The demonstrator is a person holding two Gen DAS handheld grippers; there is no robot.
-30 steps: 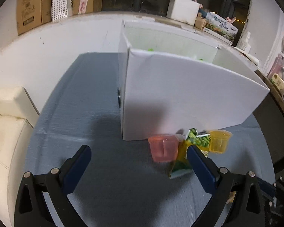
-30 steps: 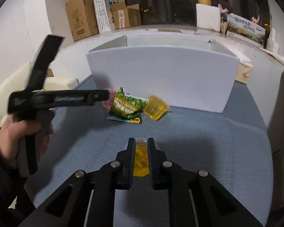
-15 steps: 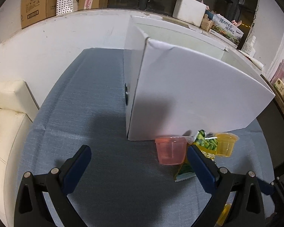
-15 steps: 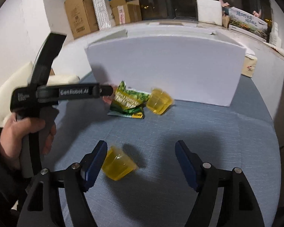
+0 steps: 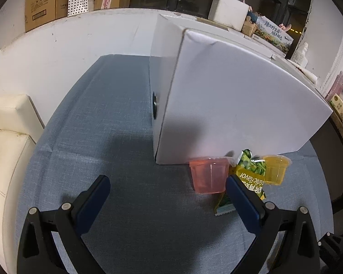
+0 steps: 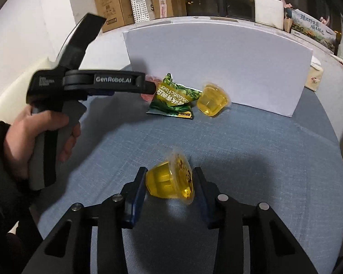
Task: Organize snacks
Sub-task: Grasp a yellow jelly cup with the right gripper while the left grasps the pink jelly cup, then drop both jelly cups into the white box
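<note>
- The desk [image 5: 125, 137] wears a blue-grey woven cloth, matt and slightly rough.
- The white box [image 5: 228, 105] is smooth, matt cardboard, creased near one top corner.
- The yellow jelly cup [image 6: 169, 183] is clear, glossy plastic with a printed film lid.
- The pink jelly cup [image 5: 208, 174] is translucent plastic, duller.
- The green snack packet [image 6: 173, 100] is shiny, crinkled foil.
- The right tool [image 6: 170, 178] is matt black plastic with bare metal screws; its fingers [image 6: 135, 202] carry blue pads.
- The sofa cushion [image 5: 9, 141] looks like smooth cream leather.

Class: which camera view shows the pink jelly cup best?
The left wrist view: the pink jelly cup stands unobstructed beside the green snack packet. In the right wrist view only a sliver of it shows behind the left gripper.
</note>
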